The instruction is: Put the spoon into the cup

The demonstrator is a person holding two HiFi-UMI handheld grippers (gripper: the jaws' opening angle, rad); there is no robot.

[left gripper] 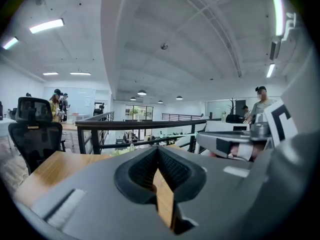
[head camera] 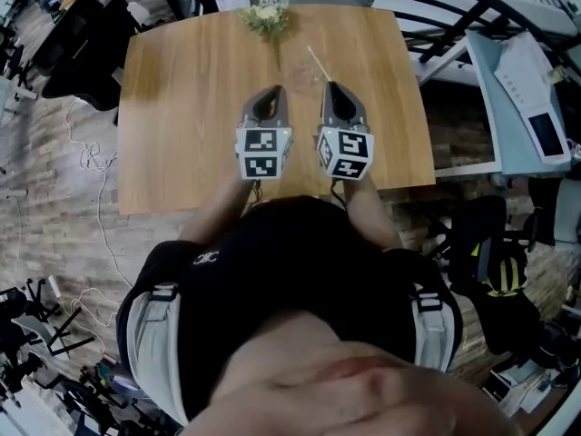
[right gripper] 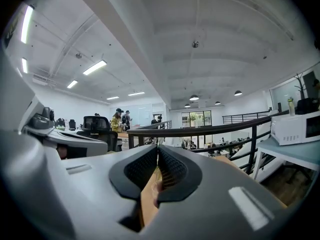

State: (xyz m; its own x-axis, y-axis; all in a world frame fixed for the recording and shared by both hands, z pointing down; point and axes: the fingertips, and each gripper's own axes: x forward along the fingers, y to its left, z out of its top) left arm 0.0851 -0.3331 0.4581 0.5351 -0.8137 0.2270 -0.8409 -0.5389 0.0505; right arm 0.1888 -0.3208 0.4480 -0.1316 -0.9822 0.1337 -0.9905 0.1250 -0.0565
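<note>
The person stands at the near edge of a wooden table (head camera: pixel 182 107) and holds both tools side by side over its middle, each pointing toward the far edge. The left gripper (head camera: pixel 270 91) has its jaws closed together, and in its own view the ribbed pads (left gripper: pixel 172 170) meet at the tip with only the table's wood showing through the narrow slit below them. The right gripper (head camera: pixel 332 85) is likewise narrow, its pads (right gripper: pixel 172 169) touching at the tip; a small pinkish shape shows low in the slit, too blurred to name, and nothing is seen clamped there. Each tool carries its marker cube (head camera: pixel 263 153) at the rear, nearest the person. The spoon (head camera: pixel 318 63) appears as a thin pale handle slanting between the two tips and the far edge, just ahead of the right gripper's tip. Beside it on the left lies a faint clear shape that seems to be the cup (head camera: pixel 300 74); whether the spoon stands in it or rests beside it cannot be made out. A small bunch of pale flowers (head camera: pixel 266 14) sits at the middle of the far edge. A black office chair (head camera: pixel 82 44) stands off the table's far left corner, and a dark railing (left gripper: pixel 145 125) runs beyond the far edge
</note>
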